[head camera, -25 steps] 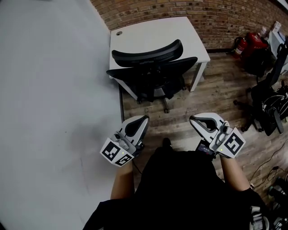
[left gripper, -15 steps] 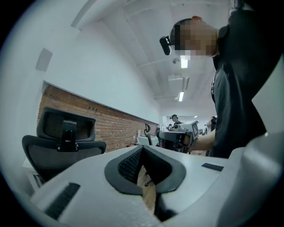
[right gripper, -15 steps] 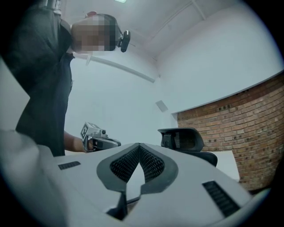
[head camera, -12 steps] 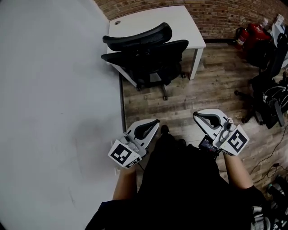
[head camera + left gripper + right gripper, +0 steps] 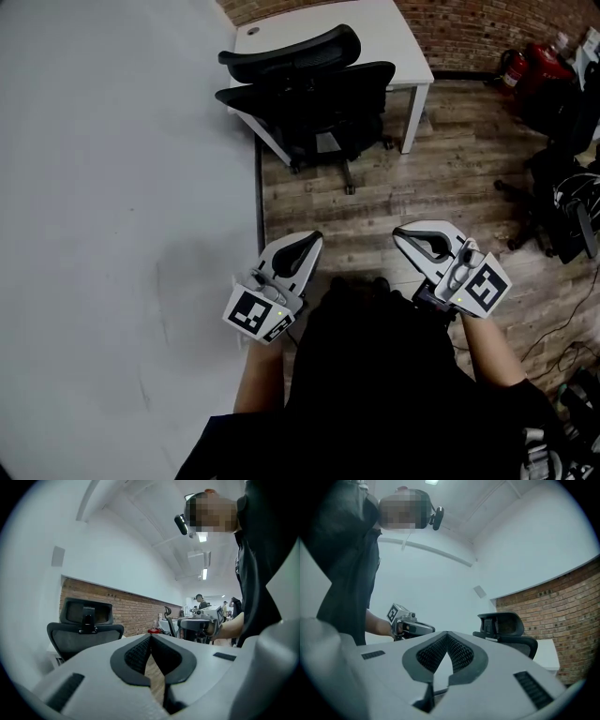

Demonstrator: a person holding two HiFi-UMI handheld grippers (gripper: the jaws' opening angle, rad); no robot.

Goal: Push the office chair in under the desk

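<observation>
Wood-plank floor (image 5: 375, 216) underfoot, plain grey wall (image 5: 112, 187) on left, brick at far end. Left gripper (image 5: 312, 241): jaws pressed together, nothing between them, pointing level toward office chair (image 5: 309, 94). Well ahead of both sets of jaws, no contact, set slightly left of the gap between them. Backrest and headrest facing jaws, seat up against near edge of white bench (image 5: 394, 28), seemingly only partly tucked and a bit skewed. Right gripper (image 5: 403, 232): jaws likewise closed, empty. Further right of right jaws: red extinguishers (image 5: 525, 70), second dark chair (image 5: 553, 187), loose cables.

Handling guess: moderate weight, should roll freely on castors but prone to swivel. Mesh back springy, frame stiff. Best pushed with closed jaws on both ends of backrest top rim, evenly, to keep it straight. Possible snag: base or arm against bench leg. No containers seen.
</observation>
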